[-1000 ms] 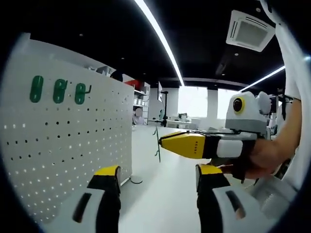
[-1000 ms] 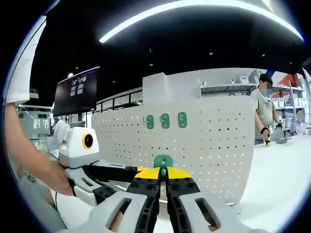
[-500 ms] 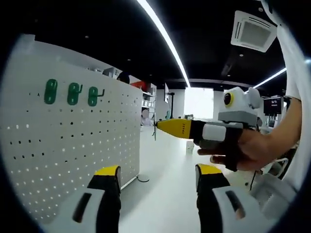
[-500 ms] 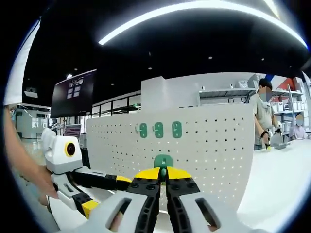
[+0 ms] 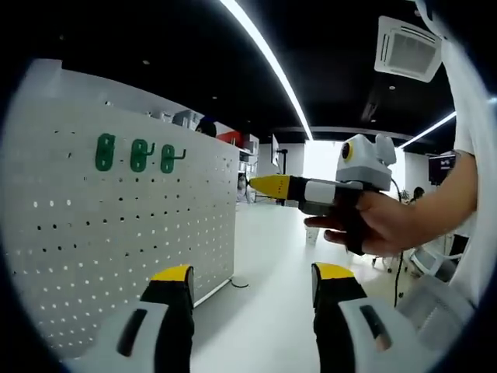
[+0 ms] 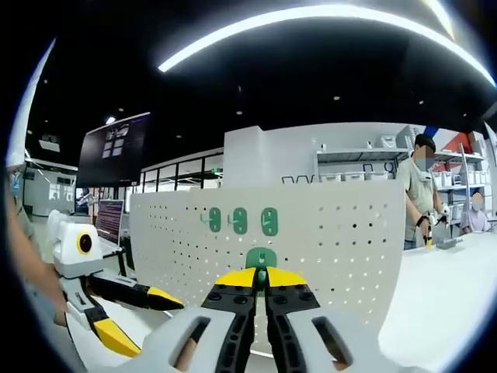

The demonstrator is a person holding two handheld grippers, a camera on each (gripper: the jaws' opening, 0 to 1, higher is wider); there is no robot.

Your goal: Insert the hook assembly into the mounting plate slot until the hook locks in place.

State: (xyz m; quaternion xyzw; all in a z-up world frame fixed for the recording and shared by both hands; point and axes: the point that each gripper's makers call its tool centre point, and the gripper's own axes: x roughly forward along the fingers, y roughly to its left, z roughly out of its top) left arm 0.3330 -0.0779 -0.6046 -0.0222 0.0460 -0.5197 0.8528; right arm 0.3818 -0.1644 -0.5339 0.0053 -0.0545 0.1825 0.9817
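A white perforated mounting plate (image 5: 116, 233) stands upright at the left of the left gripper view, with three green hooks (image 5: 138, 155) fixed in a row near its top. My left gripper (image 5: 252, 280) is open and holds nothing, well back from the plate. A hand brings my right gripper (image 5: 252, 185) in from the right, its yellow tip close to the plate's edge. In the right gripper view, my right gripper (image 6: 262, 278) is shut on a green hook assembly (image 6: 262, 258), facing the mounting plate (image 6: 334, 241) just below the row of green hooks (image 6: 240, 221). At lower left is my left gripper (image 6: 144, 317).
A person (image 6: 419, 194) stands at the right beside a white counter (image 6: 458, 264). White shelves (image 6: 349, 163) rise behind the plate, and a dark screen (image 6: 116, 148) hangs at the left. Pale floor (image 5: 264, 311) stretches beyond my left jaws.
My right gripper has carried the green hook assembly up and toward the plate. In the right gripper view the left gripper has slid lower and further left. Both cameras have shifted.
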